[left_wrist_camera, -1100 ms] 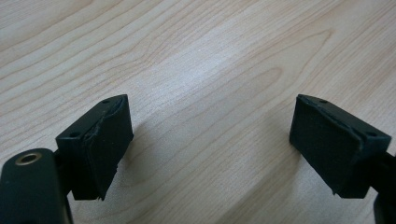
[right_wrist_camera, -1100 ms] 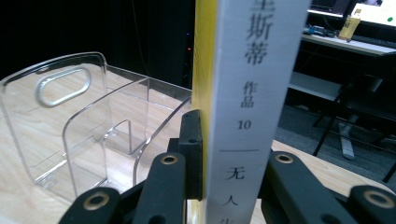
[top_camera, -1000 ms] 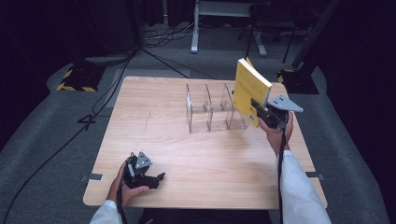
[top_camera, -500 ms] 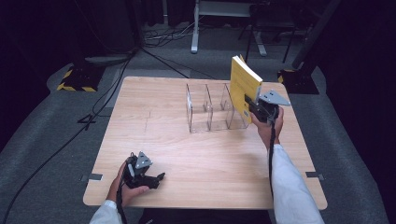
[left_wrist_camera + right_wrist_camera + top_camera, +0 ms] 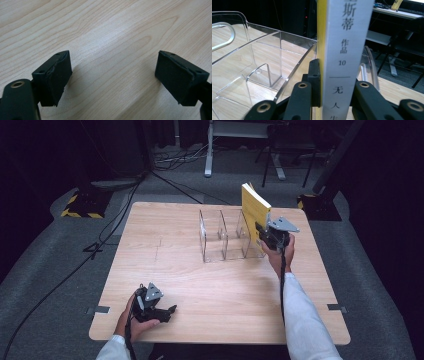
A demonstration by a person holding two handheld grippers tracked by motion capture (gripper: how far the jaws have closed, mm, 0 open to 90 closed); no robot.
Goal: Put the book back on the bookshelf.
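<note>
Pale wood grain runs across the table [image 5: 215, 285], which carries the whole work area. Nearest the person, the left gripper [image 5: 167, 310] rests low on the table's near-left part, its jaws standing wide apart with bare wood between them; the left gripper view confirms nothing is held. It takes no part in the present step.

Farther out, on the right, the right gripper [image 5: 260, 227] clamps a yellow book [image 5: 254, 212] by its lower spine edge. In the right gripper view the white spine [image 5: 347, 50] stands upright between the narrowed jaws, pads pressing on both covers. The book is held above the table, upright with a slight lean, at the right-hand end of the clear acrylic rack [image 5: 222, 237], which stands beyond mid-table.

Judgement: the step in hand is bringing the book to the rack for insertion into its rightmost slot. The next move calls for squaring the book to the dividers [image 5: 265, 72], lowering it cleanly between them without catching a wall, then releasing.
</note>
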